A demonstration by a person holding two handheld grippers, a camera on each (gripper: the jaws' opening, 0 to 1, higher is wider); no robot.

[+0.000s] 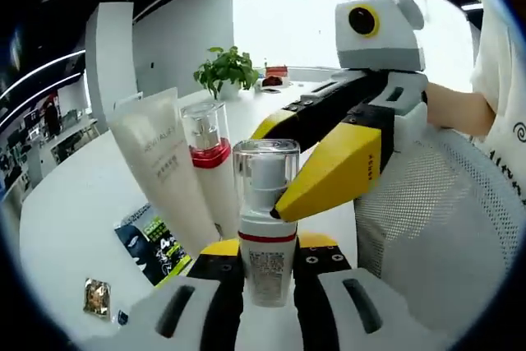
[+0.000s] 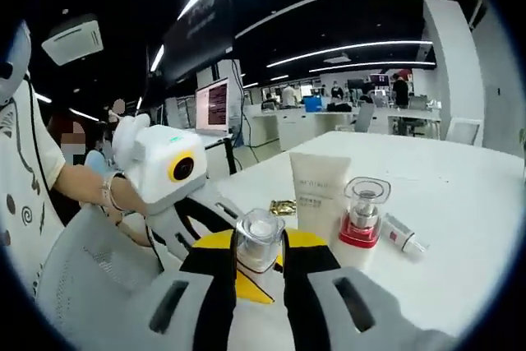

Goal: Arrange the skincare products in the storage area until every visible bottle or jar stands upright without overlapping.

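A white pump bottle [image 1: 267, 262] with a red band and a clear cap [image 2: 260, 238] is upright between both grippers. My left gripper [image 1: 267, 254] is shut on its body. My right gripper [image 2: 259, 259] is shut on the clear cap; in the left gripper view it [image 1: 273, 172] reaches in from the right, one yellow jaw against the cap. Behind stand a white tube [image 1: 162, 162] [image 2: 317, 188] and a red-banded bottle [image 1: 210, 158] [image 2: 362, 213], both upright and close together. A small tube [image 2: 403, 236] lies flat on the white table [image 2: 460, 195].
A dark sachet [image 1: 150, 250] and a gold foil packet [image 1: 97, 297] [image 2: 283, 207] lie on the table. A potted plant [image 1: 226, 67] stands at the far end. A white mesh chair [image 1: 436, 219] and the person's arm are close on the right.
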